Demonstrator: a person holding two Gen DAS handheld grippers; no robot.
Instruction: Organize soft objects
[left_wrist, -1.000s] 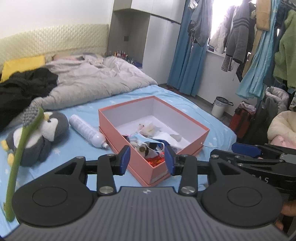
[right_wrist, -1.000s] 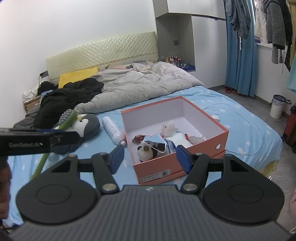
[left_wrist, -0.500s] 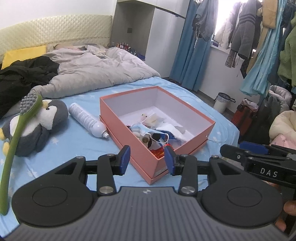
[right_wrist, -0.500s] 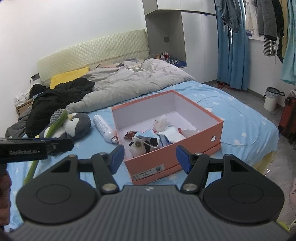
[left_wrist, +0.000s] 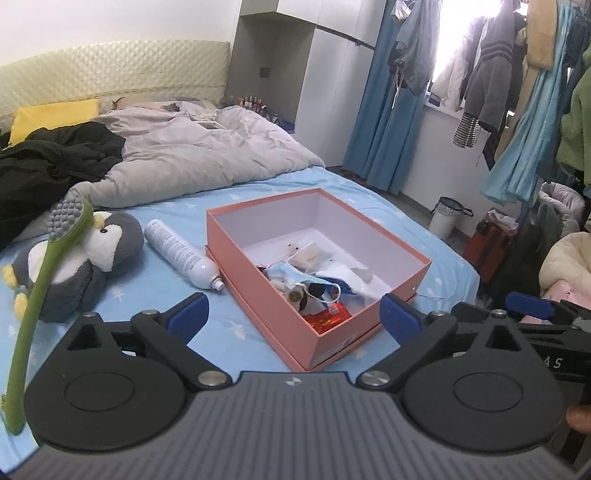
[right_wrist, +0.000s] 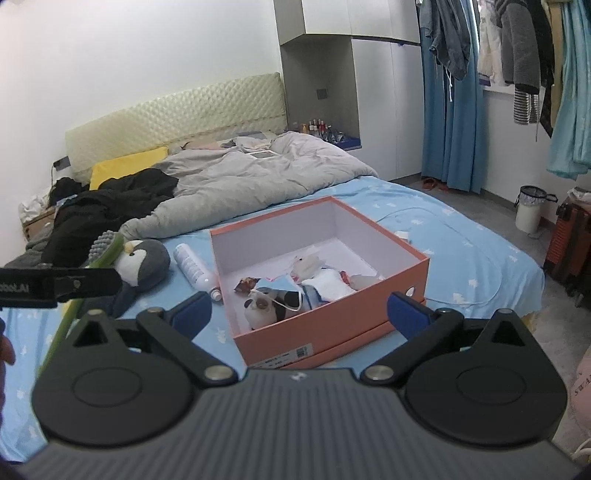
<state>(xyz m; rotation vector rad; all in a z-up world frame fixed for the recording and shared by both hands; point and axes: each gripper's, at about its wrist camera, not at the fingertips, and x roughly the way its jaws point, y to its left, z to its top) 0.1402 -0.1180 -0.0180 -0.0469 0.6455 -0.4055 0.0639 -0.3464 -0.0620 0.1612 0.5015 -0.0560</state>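
Observation:
An open salmon-pink box (left_wrist: 269, 291) (right_wrist: 332, 325) sits on the blue bed sheet, holding a face mask (left_wrist: 295, 275), a small plush and other bits. Left of it lie a white spray bottle (left_wrist: 177, 253) (right_wrist: 194, 267) and a grey penguin plush (left_wrist: 81, 258) (right_wrist: 144, 262), with a green long-handled brush (left_wrist: 40, 284) across it. My left gripper (left_wrist: 293, 314) hovers in front of the box, its jaws opening wide with nothing between them. My right gripper (right_wrist: 299, 314) does the same, jaws opening, empty.
A grey duvet (left_wrist: 192, 155) and black clothing (left_wrist: 48, 162) cover the bed's far half. Clothes hang on a rack (left_wrist: 524, 92) at the right. A white bin (right_wrist: 530, 214) and a red suitcase (right_wrist: 570, 251) stand on the floor beyond the bed's edge.
Both grippers' jaws have spread from half open to wide. The views have drawn back slightly from the box.

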